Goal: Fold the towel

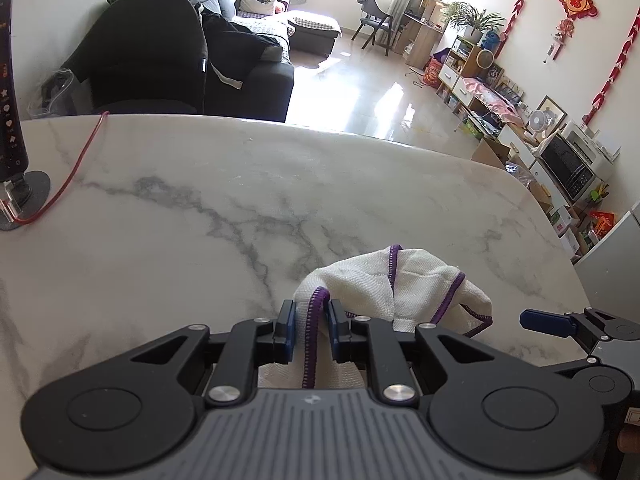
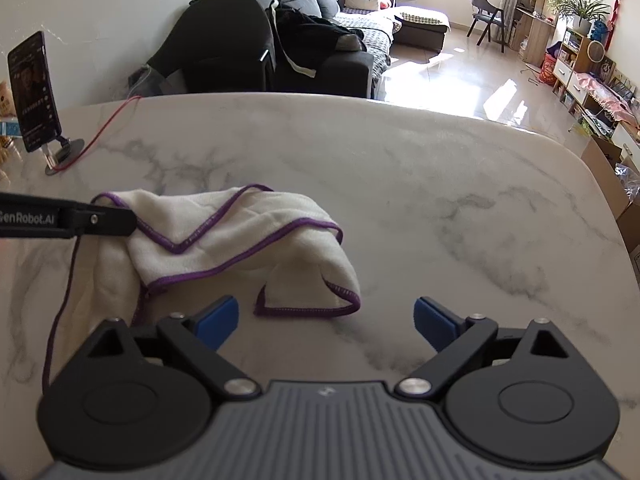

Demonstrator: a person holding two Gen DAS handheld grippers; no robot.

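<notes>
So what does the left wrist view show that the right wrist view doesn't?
Only the left wrist view: the left gripper shut on the towel's purple hem, and a microwave.
Only the right wrist view: the open right gripper near the towel corner, and the towel's full crumpled spread.
Both: the towel, marble table, phone stand, red cable.
</notes>
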